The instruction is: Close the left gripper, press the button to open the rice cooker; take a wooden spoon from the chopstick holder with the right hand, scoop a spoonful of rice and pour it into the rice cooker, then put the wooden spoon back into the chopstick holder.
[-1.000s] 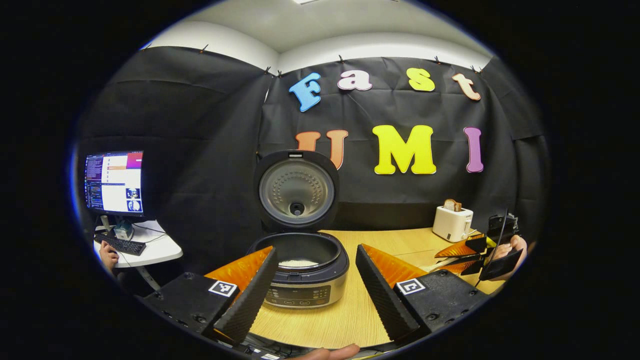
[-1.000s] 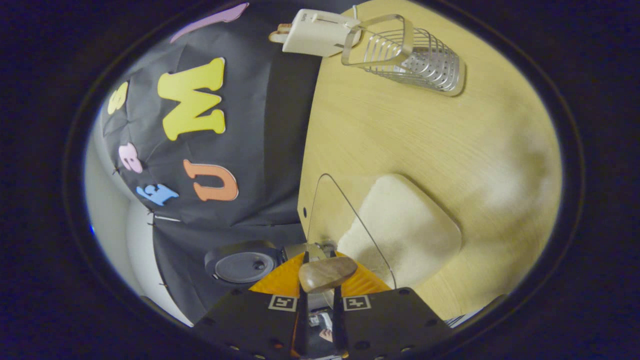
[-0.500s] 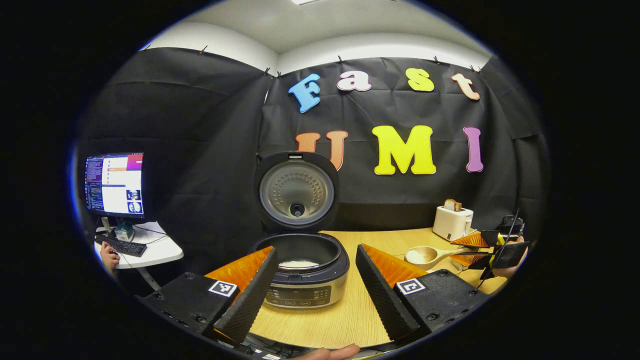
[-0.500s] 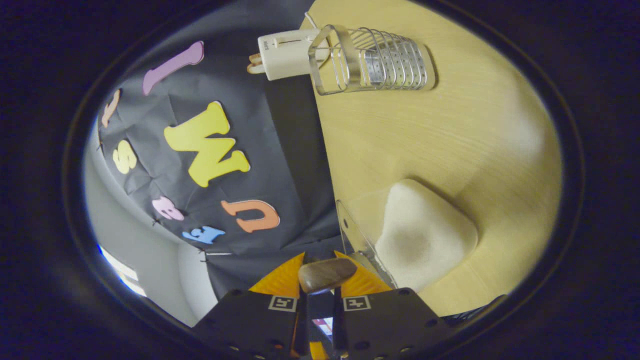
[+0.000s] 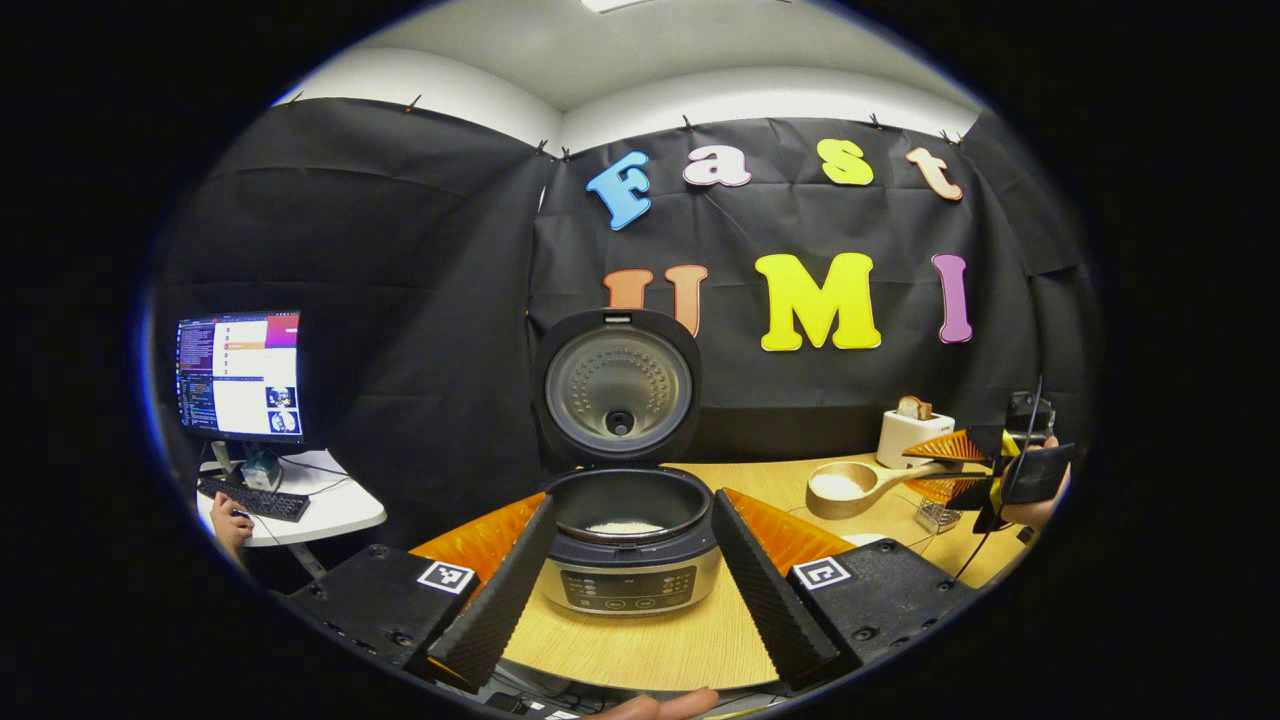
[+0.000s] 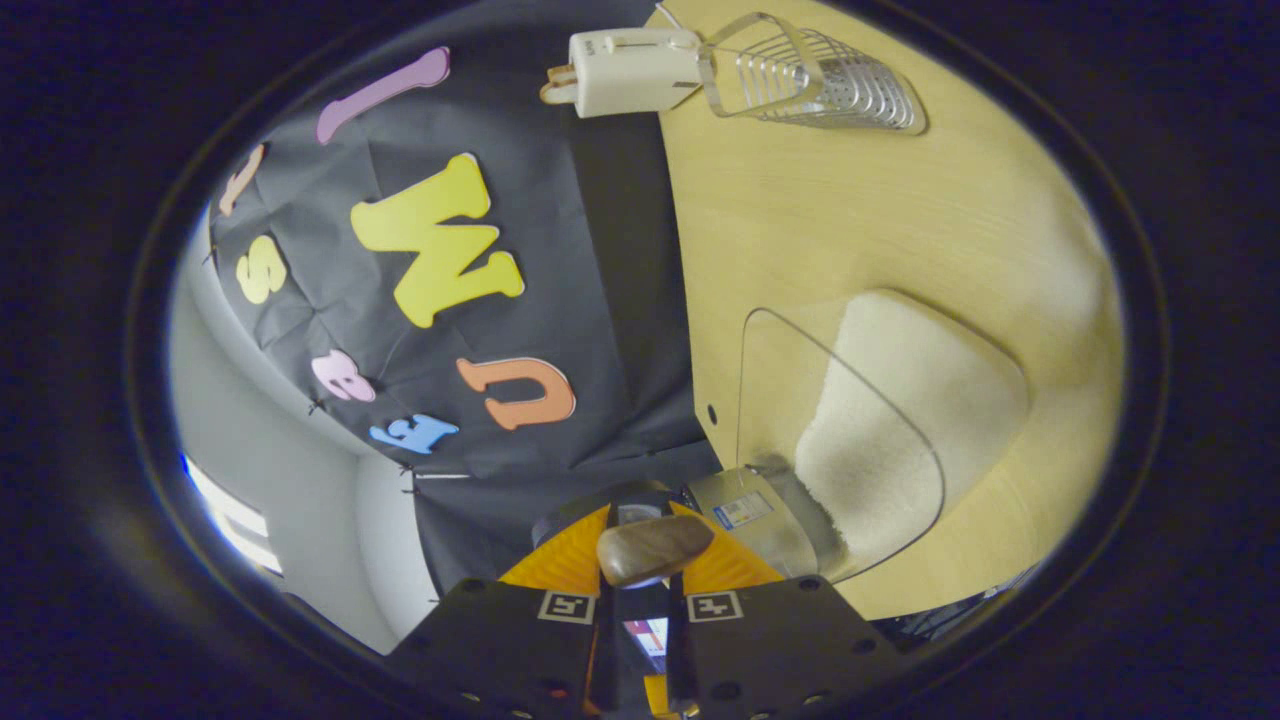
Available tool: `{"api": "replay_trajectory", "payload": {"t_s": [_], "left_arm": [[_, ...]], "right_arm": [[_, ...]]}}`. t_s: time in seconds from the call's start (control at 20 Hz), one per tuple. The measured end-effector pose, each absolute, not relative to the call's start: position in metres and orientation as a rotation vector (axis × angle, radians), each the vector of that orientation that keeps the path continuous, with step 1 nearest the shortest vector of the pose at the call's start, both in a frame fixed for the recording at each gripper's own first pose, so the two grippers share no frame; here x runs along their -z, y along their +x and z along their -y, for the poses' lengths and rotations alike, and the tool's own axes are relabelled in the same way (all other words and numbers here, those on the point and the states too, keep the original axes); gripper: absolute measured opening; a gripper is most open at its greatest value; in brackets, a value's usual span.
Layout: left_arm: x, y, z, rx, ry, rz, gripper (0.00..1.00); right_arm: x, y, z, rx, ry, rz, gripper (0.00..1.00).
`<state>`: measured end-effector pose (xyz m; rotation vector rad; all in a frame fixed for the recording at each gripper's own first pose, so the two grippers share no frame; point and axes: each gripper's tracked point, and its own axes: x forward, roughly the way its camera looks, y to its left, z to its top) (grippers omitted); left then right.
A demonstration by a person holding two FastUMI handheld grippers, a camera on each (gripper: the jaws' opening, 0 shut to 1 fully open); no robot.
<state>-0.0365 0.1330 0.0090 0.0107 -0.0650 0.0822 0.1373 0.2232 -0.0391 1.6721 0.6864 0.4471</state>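
Spoon's loaded now: half a second ago the bowl of the long wooden spoon looked empty; in the left gripper view it now carries a white heap of rice, held level above the light wood tabletop, right of the black-and-silver rice cooker. I'd say scoop done, pour next. Cooker lid stands upright, pot mouth open, some rice already inside. Open table between spoon and pot; my left gripper hangs released with its fingers straddling the cooker, so I'd come in over the rim from the right. Right gripper clenched on the spoon handle. Clear rice tray and wire chopstick holder lie well apart.
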Motion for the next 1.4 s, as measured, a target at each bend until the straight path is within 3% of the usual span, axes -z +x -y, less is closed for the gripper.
{"api": "replay_trajectory", "payload": {"t_s": [0.05, 0.1, 0.25, 0.35, 0.4, 0.5, 1.05, 1.4], "left_arm": [[-0.007, -0.038, -0.137, -0.082, 0.018, 0.063, 0.94], [-0.005, -0.038, -0.139, -0.078, 0.027, 0.055, 0.99], [0.004, -0.038, -0.143, -0.064, 0.061, 0.028, 1.0], [0.007, -0.038, -0.15, -0.074, 0.06, 0.02, 0.94], [0.01, -0.037, -0.152, -0.076, 0.044, 0.011, 0.99], [0.014, -0.036, -0.154, -0.071, 0.024, -0.007, 1.0], [0.023, -0.041, -0.203, -0.189, -0.02, -0.037, 1.0], [0.024, -0.041, -0.2, -0.174, -0.032, -0.037, 1.0]], "right_arm": [[0.032, 0.138, -0.236, -0.46, 1.656, -0.693, 0.19], [0.022, 0.137, -0.248, -0.479, 1.645, -0.7, 0.18], [-0.006, 0.139, -0.288, -0.534, 1.594, -0.709, 0.18], [-0.02, 0.146, -0.311, -0.548, 1.536, -0.713, 0.18], [-0.026, 0.15, -0.323, -0.55, 1.509, -0.717, 0.18], [-0.036, 0.159, -0.344, -0.551, 1.456, -0.721, 0.18], [-0.033, 0.213, -0.428, -0.362, 0.972, -0.681, 0.18], [-0.02, 0.217, -0.461, -0.344, 0.604, -0.679, 0.18]]}}
